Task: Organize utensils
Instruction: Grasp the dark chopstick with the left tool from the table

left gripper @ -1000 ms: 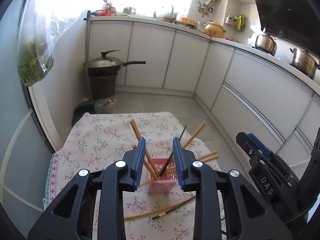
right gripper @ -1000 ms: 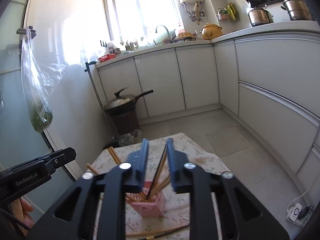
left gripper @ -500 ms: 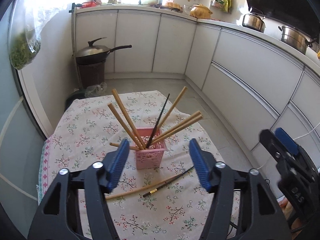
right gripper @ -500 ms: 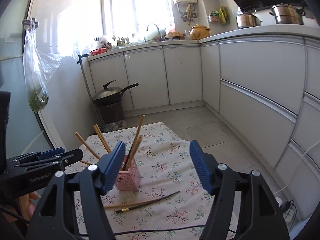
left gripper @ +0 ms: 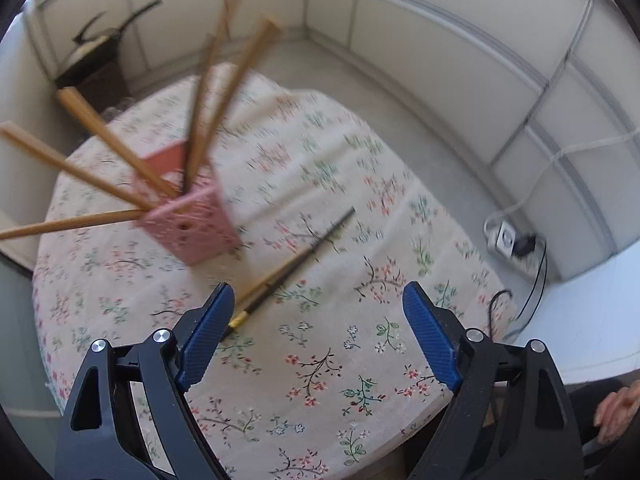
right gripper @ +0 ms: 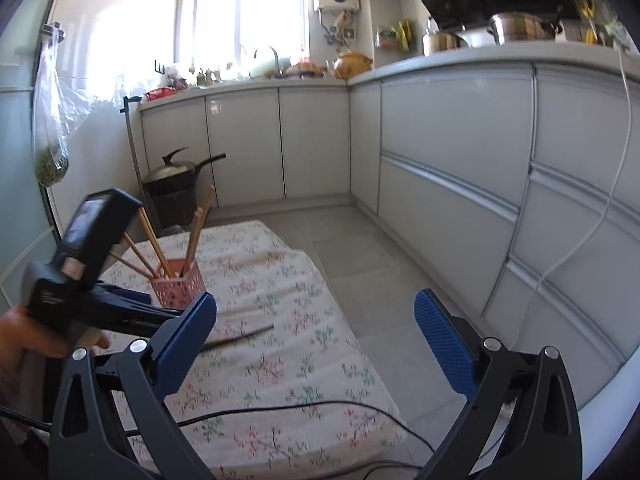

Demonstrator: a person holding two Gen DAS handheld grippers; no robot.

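- Your left gripper [left gripper: 316, 338] had its jaws spread wide, holding nothing, low in the frame above the floral tablecloth [left gripper: 320, 380].
- Your right gripper [right gripper: 316, 346] was likewise wide and empty.
- The pink holder [left gripper: 188, 224] with wooden chopsticks [left gripper: 108, 136] stood at left of centre.
- A dark chopstick [left gripper: 296, 264] and a wooden one lay together mid-frame on the cloth.

Sunlight pours through the window [right gripper: 244, 12] at the far end, washing out the white wall [right gripper: 108, 32] beside it. Pale grey cabinets [right gripper: 312, 140] run along the back and turn down the right side under a white worktop [right gripper: 460, 58] crowded with metal pots [right gripper: 520, 28]. The floor [right gripper: 352, 240] is grey tile. A lidded wok [right gripper: 176, 170] sits on a dark bin, and a plastic bag of greens [right gripper: 50, 120] hangs on the left.
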